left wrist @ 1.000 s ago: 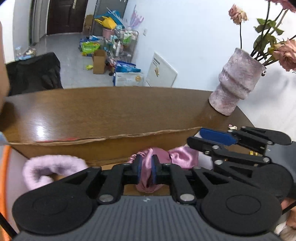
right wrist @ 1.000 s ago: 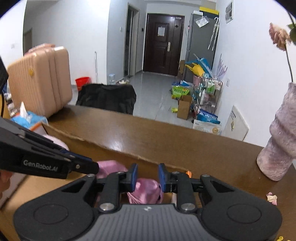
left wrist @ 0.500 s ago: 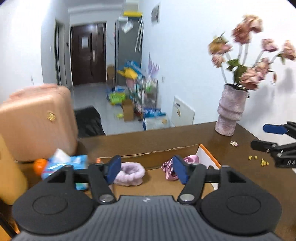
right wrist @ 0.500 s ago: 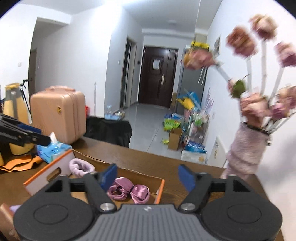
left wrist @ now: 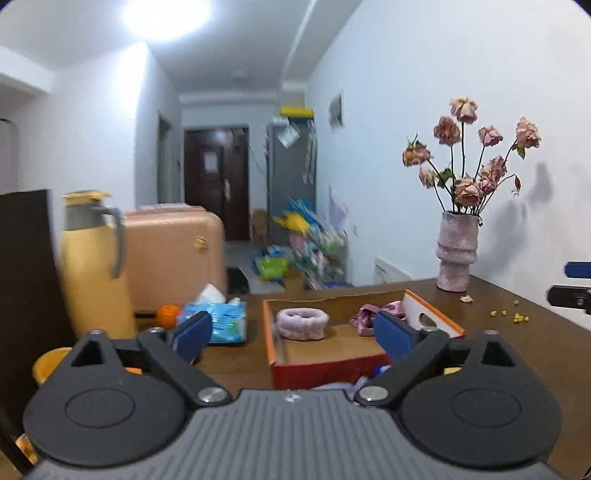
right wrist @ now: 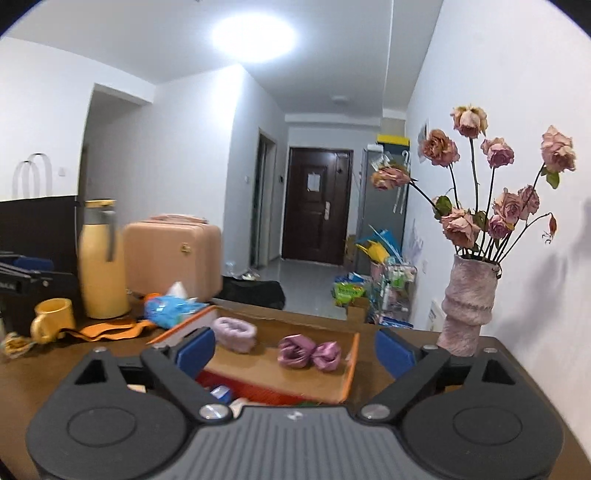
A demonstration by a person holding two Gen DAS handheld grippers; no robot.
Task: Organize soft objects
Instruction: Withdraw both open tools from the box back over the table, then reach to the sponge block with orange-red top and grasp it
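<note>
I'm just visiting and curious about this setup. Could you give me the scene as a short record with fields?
surface: brown table
container: open cardboard box
in the box: fluffy lilac band, satin pink scrunchie
left hand-held gripper: open, nothing between its fingers
right hand-held gripper: open, nothing between its fingers
beside the box: tissue pack, vase of dried roses

I see 1 bright ceiling light point(right wrist: 254, 35) blown out to a white patch in both views, washing the white walls in cool, even light. The vase of dried roses point(left wrist: 457, 251) throws soft grey shadows on the wall behind it. Motion blur smears the yellow thermos point(left wrist: 92, 258) and the clutter down the hallway. Fisheye distortion bends the walls, and the corners fall to black.
</note>
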